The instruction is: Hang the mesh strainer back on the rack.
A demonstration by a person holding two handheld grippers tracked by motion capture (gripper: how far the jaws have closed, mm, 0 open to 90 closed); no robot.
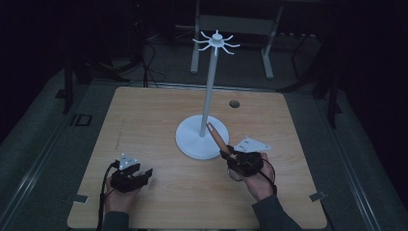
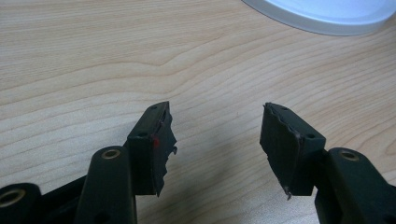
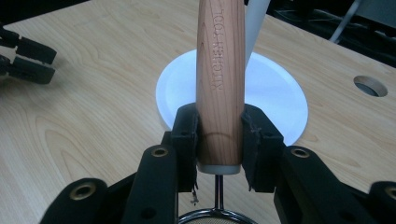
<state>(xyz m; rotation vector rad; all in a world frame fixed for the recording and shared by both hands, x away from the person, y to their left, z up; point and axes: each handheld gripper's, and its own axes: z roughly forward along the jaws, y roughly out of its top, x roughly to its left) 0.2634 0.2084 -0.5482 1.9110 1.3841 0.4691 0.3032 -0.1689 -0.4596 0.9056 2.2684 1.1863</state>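
The right tool (image 3: 218,140) grips a wooden handle (image 3: 220,70) by the stand (image 1: 201,137); the left tool (image 2: 215,140) gapes wide over bare surface (image 2: 93,60)

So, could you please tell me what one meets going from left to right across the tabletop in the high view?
Left gripper, black, jaws apart → round white base of the tall white hook stand → right gripper, black, shut on a wooden-handled kitchen tool → small round hole in the wooden table.
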